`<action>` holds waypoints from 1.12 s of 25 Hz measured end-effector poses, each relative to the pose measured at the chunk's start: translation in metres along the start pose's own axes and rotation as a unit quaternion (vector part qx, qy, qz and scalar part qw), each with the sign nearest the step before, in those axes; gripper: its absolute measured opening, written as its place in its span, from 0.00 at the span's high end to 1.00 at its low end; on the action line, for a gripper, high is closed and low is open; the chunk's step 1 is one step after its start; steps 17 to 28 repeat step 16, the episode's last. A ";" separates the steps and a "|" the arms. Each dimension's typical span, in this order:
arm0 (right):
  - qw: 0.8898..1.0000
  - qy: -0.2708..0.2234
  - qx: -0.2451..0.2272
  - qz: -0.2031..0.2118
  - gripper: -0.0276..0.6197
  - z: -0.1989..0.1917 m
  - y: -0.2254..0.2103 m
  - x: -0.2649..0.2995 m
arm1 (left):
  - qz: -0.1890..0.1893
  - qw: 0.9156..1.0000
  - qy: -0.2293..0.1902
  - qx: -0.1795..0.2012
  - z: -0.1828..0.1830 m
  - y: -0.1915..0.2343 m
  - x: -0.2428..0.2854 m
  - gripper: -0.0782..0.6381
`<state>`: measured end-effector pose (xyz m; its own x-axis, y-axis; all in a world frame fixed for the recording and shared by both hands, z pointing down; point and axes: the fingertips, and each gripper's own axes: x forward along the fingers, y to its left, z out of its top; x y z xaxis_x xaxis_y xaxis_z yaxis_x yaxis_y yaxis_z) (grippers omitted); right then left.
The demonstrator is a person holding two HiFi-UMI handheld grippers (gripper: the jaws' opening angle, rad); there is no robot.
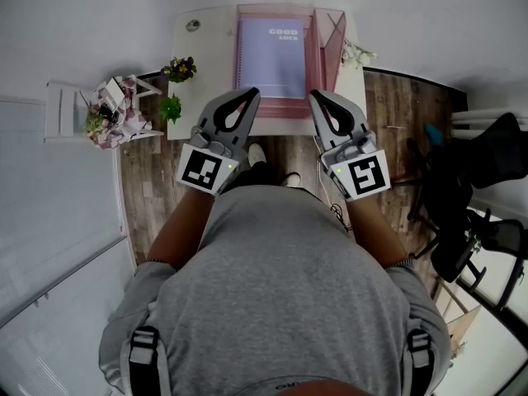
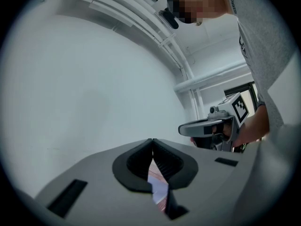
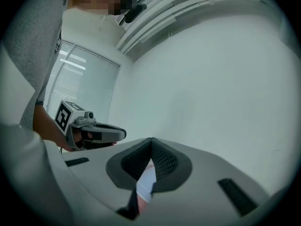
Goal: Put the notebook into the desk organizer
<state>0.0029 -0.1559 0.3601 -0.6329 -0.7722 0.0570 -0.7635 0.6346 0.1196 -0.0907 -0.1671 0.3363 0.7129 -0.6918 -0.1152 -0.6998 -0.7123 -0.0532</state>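
A purple notebook (image 1: 272,56) lies flat on the white desk (image 1: 206,48), framed by the pink desk organizer (image 1: 330,38), whose upright compartment stands at the notebook's right. My left gripper (image 1: 252,92) hovers at the desk's near edge, just short of the notebook's near left corner, jaws shut and empty. My right gripper (image 1: 314,96) hangs beside it at the near right corner, also shut on nothing. In the left gripper view my left gripper (image 2: 152,141) points at a bare wall, with the right gripper (image 2: 207,128) alongside. The right gripper view shows my right gripper (image 3: 151,139) shut and the left gripper (image 3: 94,132) beside it.
Potted flowers (image 1: 180,68) and a green plant (image 1: 171,107) sit at the desk's left edge, white flowers (image 1: 359,54) at its right. A small white shelf (image 1: 70,110) with plants stands to the left. A black office chair (image 1: 478,188) stands on the wooden floor at the right.
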 end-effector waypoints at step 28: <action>1.000 -0.007 -0.003 0.004 0.95 0.001 0.001 0.000 | 0.007 1.000 0.001 -0.002 -0.001 0.000 0.000 0.86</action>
